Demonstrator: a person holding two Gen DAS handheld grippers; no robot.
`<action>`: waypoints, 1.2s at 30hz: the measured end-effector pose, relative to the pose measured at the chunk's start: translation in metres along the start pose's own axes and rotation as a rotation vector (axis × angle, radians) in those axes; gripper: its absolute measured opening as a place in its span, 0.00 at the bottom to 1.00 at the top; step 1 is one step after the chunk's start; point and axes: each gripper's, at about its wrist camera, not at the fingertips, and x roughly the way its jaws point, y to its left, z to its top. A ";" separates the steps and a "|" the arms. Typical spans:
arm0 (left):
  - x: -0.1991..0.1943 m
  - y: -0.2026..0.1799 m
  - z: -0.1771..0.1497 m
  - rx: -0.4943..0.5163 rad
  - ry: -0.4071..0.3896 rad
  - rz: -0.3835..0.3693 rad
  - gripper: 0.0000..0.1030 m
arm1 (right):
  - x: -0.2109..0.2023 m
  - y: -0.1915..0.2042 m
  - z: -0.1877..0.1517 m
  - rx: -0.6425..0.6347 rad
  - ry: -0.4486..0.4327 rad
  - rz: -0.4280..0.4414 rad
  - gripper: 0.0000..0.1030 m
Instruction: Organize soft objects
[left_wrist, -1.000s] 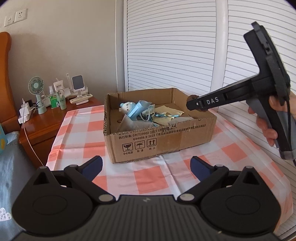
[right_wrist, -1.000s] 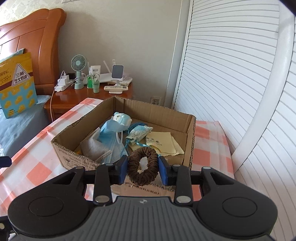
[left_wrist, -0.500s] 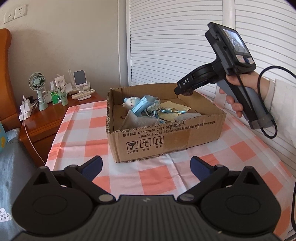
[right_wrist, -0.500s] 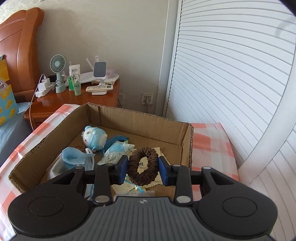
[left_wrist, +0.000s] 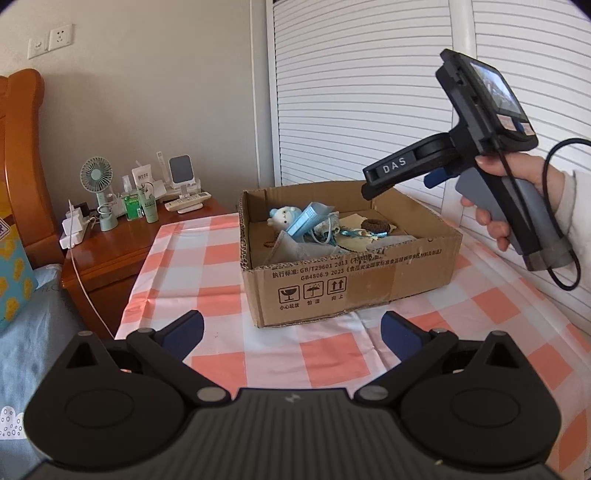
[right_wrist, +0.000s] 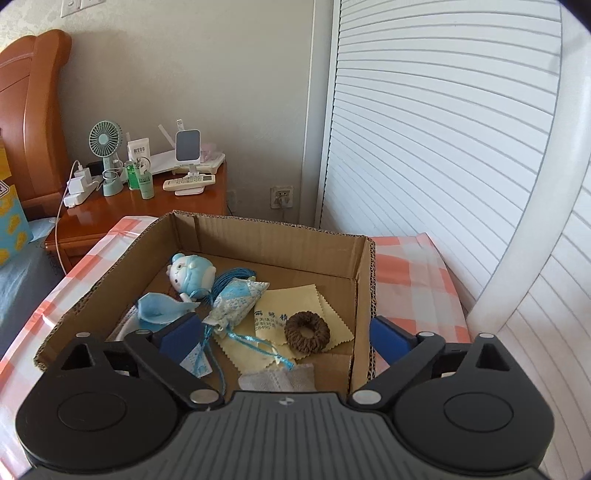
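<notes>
Above the box (right_wrist: 364, 258) — right claw (right_wrist: 284, 338) opening, scrunchie (right_wrist: 307, 331) released; left claw (left_wrist: 291, 328) open.

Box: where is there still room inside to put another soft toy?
Bare cardboard floor runs along the back wall of the box, behind the yellow cloth. The left side is crowded with the blue plush, masks and pouch.

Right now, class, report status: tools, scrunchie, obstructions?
Right tool opening, empty. Left tool open, empty. Brown scrunchie lying on yellow cloth in box. Nothing obstructing.

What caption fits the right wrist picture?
Opening hand-held gripper above brown scrunchie in cardboard box.
</notes>
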 end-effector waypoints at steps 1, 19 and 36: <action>-0.004 0.000 0.000 0.000 -0.012 0.011 0.99 | -0.009 0.003 -0.002 -0.001 -0.005 0.000 1.00; -0.045 0.014 0.023 -0.103 0.062 0.089 0.99 | -0.155 0.057 -0.075 0.047 0.014 -0.150 1.00; -0.050 0.002 0.027 -0.100 0.083 0.088 0.99 | -0.183 0.066 -0.104 0.090 0.003 -0.190 1.00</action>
